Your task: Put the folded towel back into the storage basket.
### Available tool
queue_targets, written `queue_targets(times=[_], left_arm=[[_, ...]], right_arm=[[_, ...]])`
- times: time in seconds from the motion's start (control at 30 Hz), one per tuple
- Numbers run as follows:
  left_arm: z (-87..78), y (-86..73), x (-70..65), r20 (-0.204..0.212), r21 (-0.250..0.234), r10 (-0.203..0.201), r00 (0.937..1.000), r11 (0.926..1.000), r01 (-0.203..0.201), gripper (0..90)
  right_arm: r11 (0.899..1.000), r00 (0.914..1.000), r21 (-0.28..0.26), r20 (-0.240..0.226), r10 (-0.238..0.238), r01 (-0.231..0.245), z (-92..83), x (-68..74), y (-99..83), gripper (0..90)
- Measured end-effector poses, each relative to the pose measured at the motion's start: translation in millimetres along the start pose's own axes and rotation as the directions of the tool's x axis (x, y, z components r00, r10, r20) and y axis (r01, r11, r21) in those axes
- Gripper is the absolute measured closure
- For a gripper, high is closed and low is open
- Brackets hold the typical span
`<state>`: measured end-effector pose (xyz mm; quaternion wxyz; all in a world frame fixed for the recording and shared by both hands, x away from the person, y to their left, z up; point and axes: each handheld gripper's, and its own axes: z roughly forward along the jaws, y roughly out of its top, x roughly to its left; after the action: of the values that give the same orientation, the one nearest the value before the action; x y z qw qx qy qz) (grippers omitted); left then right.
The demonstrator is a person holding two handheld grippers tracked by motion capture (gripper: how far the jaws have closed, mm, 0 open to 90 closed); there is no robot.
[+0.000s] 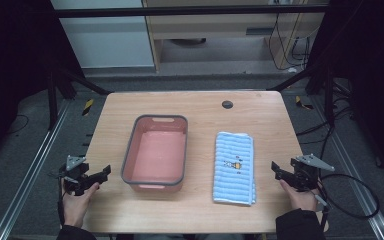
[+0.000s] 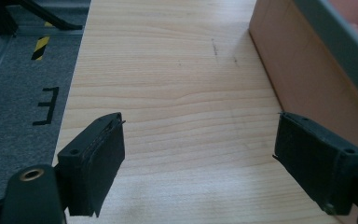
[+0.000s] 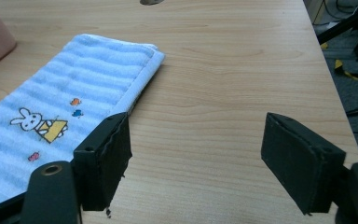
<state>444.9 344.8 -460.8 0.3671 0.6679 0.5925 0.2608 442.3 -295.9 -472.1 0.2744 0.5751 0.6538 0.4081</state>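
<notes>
A pink tub (image 1: 155, 152) with a grey rim is seen in the middle of the table (image 1: 200, 210), and a blue striped towel (image 1: 234, 167) with a small bunny on it is laid flat to its right, near but not touching. The left gripper (image 1: 97, 176) is held at the near left edge, beside the tub, with its jaws wide apart and nothing between them. The right gripper (image 1: 278, 171) is held at the near right edge, just right of the towel, with its jaws also wide apart and bare wood seen between them.

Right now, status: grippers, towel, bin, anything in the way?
Left gripper open, empty, left of bin. Right gripper open, empty, right of towel. Towel folded flat beside empty bin. Nothing between them.
</notes>
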Motion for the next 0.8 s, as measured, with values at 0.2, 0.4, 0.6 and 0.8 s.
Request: queue_targets(times=[0.2,0.4,0.6,0.8], left_arm=[[-9.2,1.5,-4.3,0.049,-0.008,-0.005,0.9988,1.0000,0.006,18.5],[-23.1,10.6,-10.2,0.070,-0.056,0.009,0.9975,0.9984,-0.005,22.5],[-31.3,16.1,-21.0,0.065,-0.086,0.037,0.9972,0.9958,-0.031,25.7],[-38.8,23.9,-35.6,0.078,-0.117,0.076,0.9941,0.9909,-0.066,26.7]], right_arm=[[0.999,0.9992,-0.021,-0.001,-0.040,0.040,-2.4,8.9,5.4,24.5],[0.999,0.9993,-0.036,-0.011,-0.036,0.035,-7.2,13.1,10.2,24.5],[0.998,0.9988,-0.051,-0.023,-0.043,0.041,-10.5,11.9,14.3,26.2],[0.998,0.9975,-0.033,-0.045,-0.054,0.052,-7.8,11.1,20.9,28.3]])
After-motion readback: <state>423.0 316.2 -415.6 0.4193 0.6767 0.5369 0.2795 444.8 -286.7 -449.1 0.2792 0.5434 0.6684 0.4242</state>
